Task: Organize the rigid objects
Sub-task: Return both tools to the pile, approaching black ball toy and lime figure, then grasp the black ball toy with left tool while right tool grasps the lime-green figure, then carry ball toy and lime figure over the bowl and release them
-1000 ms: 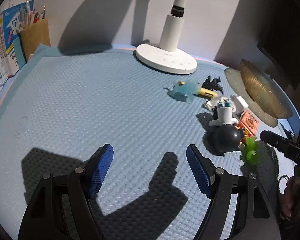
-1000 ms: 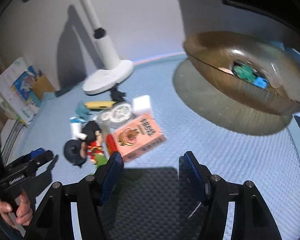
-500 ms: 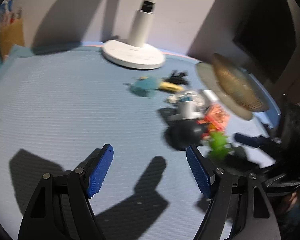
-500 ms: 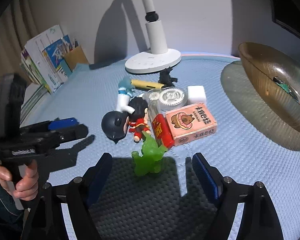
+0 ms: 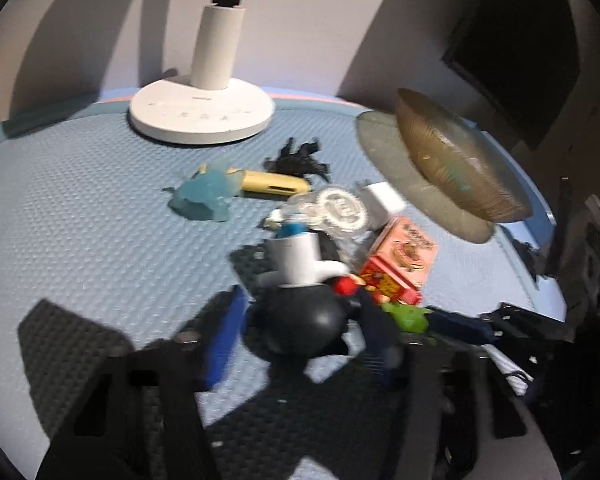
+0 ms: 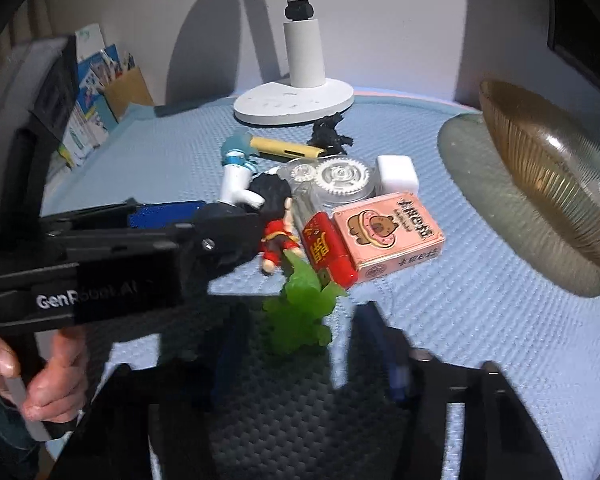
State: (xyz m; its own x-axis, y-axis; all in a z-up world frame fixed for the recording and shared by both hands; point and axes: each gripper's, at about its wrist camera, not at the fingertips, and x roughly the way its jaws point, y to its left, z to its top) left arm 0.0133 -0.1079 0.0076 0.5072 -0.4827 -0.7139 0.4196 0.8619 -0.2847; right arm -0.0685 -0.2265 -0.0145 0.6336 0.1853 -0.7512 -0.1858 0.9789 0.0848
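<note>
Both jaws have just been closing: the left gripper (image 5: 300, 344) brackets the black-headed figure (image 5: 304, 322) and the right gripper (image 6: 304, 344) brackets the green toy (image 6: 302, 312), both toys near the amber bowl (image 6: 548, 168) that likely collects them, firm contact unclear.

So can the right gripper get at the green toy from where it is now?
Probably yes. The green toy stands between the right gripper's jaws, which have just been closing on it. The red box sits close behind, but nothing blocks the front.

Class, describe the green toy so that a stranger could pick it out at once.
Start at the white lamp base and come forward through the toy pile to its near edge. The green toy stands beside the red packet: the only see-through green thing there.
</note>
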